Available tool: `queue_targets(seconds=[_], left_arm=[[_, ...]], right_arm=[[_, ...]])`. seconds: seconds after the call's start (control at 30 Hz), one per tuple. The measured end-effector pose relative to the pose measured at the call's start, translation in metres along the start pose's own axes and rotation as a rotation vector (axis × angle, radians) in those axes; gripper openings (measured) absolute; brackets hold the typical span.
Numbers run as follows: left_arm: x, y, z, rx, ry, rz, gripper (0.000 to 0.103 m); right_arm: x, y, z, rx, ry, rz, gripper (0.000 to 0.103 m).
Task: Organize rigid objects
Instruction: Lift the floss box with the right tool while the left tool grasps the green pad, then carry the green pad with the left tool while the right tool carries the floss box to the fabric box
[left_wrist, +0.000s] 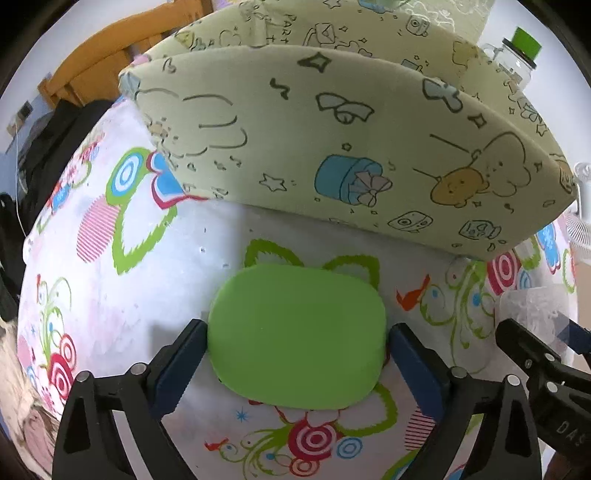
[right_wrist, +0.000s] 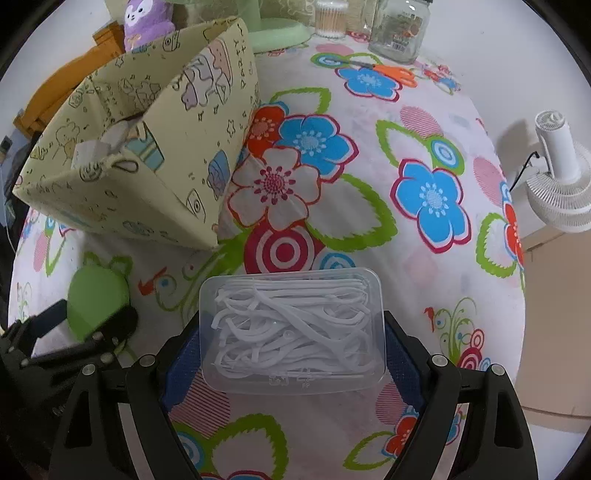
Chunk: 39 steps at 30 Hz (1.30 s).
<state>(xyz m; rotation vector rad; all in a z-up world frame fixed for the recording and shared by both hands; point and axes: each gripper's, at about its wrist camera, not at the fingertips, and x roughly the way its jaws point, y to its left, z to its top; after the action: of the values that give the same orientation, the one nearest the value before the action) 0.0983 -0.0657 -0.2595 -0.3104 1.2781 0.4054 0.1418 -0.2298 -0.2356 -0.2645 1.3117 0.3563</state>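
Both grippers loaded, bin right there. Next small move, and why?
Probably lift the right gripper with its clear floss-pick box up and left over the open fabric bin; its fingers already flank the box, and the bin wall stands above the tabletop.

A white cloth (right_wrist: 369, 236) patterned with blue, red and white flowers, green leaves and red-and-white rings is covering the bench. At the upper left of the right wrist view, a pale yellow-green fabric box (right_wrist: 147, 155) is showing outlined cartoon stars, cameras and animals. A plain lime-green case (left_wrist: 297, 336) is filling the lower centre of the left wrist view. A clear plastic box (right_wrist: 291, 328) is showing white floss picks inside. Orange scissors (right_wrist: 393, 74) are lying at the top, and a white fan (right_wrist: 561, 173) is standing at the right edge.
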Motion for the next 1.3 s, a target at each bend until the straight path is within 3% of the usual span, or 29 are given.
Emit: queue_targets(seconds=[0.53,0.8,1.3], left_arm=[[-0.008,-0.001,-0.007,0.064,0.005,-0.018,0.095],[-0.031,0.018,-0.016,0.084,-0.008,-0.025,0.095],[-0.073,0.054,-0.002,0.152,-0.049,-0.041,0.095]], right_arm=[[0.003,0.006,-0.004,0.005,0.013,0.006,0.089],[-0.008,0.015,-0.009,0.022,-0.001,0.006,0.089],[-0.041,0.042,-0.016,0.085,-0.056,0.014,0.089]])
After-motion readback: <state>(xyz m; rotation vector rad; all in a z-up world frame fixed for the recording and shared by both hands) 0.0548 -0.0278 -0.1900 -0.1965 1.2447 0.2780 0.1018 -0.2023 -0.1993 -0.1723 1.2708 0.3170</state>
